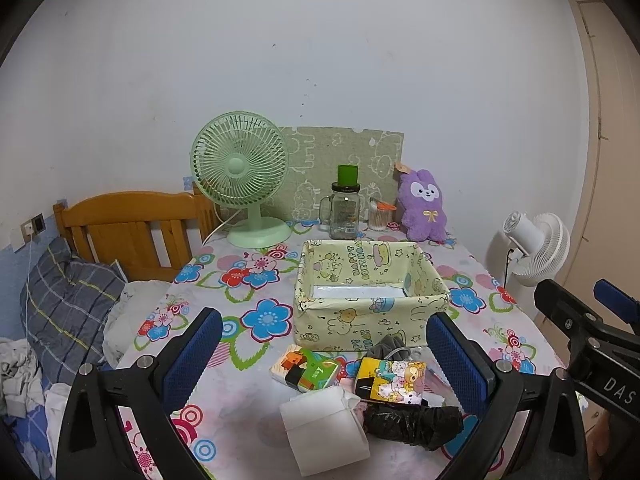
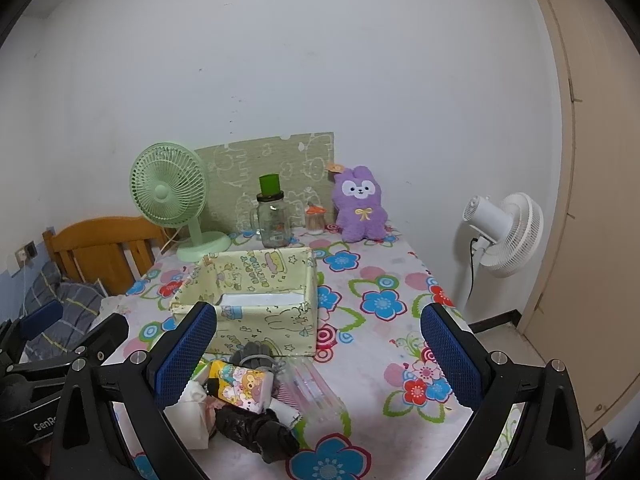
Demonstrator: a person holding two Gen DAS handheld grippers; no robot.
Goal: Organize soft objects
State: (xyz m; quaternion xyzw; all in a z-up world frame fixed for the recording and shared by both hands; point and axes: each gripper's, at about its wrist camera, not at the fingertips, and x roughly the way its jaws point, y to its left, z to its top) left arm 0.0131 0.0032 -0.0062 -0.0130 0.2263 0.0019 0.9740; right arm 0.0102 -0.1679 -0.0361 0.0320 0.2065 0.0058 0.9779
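Floral tablecloth (image 1: 248, 300) holds a crumpled, possibly plastic black bundle (image 1: 412, 424).

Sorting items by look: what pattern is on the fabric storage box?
Pale yellow-green with cartoon animal drawings and "Happy Birthday" lettering; the fabric storage box shows best in the left wrist view.

Left wrist view: low over near table edge, facing back wall, fabric box (image 1: 370, 300) centred, bed at left. Right wrist view: same height, further right, same heading, box (image 2: 256, 300) left of centre, door at right. Both share table (image 1: 248, 364), box, green fan (image 2: 170, 194), purple plush (image 2: 360, 204).
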